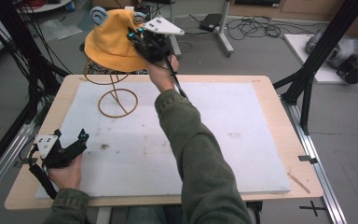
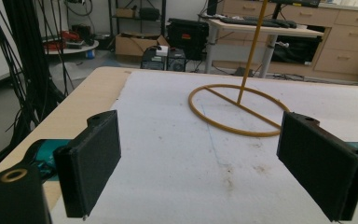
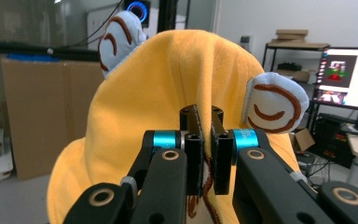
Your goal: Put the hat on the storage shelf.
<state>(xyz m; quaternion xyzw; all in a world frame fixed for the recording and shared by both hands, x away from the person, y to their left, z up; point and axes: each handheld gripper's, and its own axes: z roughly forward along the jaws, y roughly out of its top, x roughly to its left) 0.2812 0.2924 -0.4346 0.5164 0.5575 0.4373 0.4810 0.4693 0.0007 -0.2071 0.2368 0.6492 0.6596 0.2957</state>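
A yellow hat (image 1: 109, 39) with two pale blue ears hangs over the top of a wire hat stand (image 1: 117, 102) at the table's far left. My right gripper (image 1: 136, 37) is shut on a fold of the yellow hat (image 3: 168, 88), its jaws pinching the fabric between the ears. My left gripper (image 1: 77, 143) rests near the front left of the table, held open with nothing between its fingers (image 2: 91, 161). The stand's round base (image 2: 240, 109) lies ahead of the left gripper.
A white board (image 1: 242, 140) covers most of the wooden table (image 1: 282, 112). Black frame posts and cables stand at the left (image 1: 23, 60) and right (image 1: 317, 60). Desks, boxes and a monitor (image 3: 342, 77) fill the room beyond.
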